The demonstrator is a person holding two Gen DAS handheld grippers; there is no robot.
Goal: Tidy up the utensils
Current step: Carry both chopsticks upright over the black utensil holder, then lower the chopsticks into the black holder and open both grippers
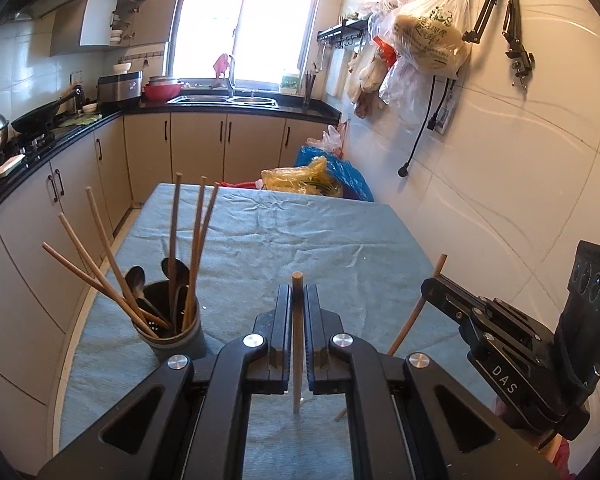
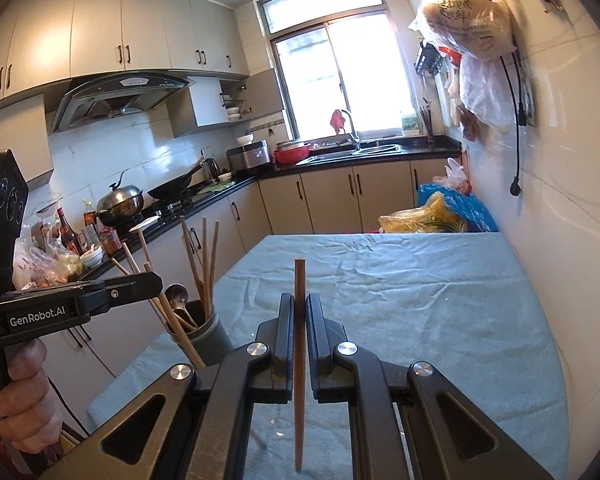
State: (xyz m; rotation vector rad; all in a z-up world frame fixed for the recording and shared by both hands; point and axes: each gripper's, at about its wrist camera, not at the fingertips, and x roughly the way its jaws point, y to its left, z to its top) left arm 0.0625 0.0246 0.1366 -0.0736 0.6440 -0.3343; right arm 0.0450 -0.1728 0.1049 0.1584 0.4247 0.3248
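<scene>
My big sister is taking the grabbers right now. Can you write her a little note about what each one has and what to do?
Left gripper: shut on one wooden chopstick, held upright above the table.
Right gripper: shut on another chopstick, also upright.
Utensil holder: stands at the left edge of the blue tablecloth, already holding several chopsticks and dark spoons.
Done: most utensils are in the holder.
Left: drop both held chopsticks into the holder. No other loose utensils show on the cloth.
</scene>
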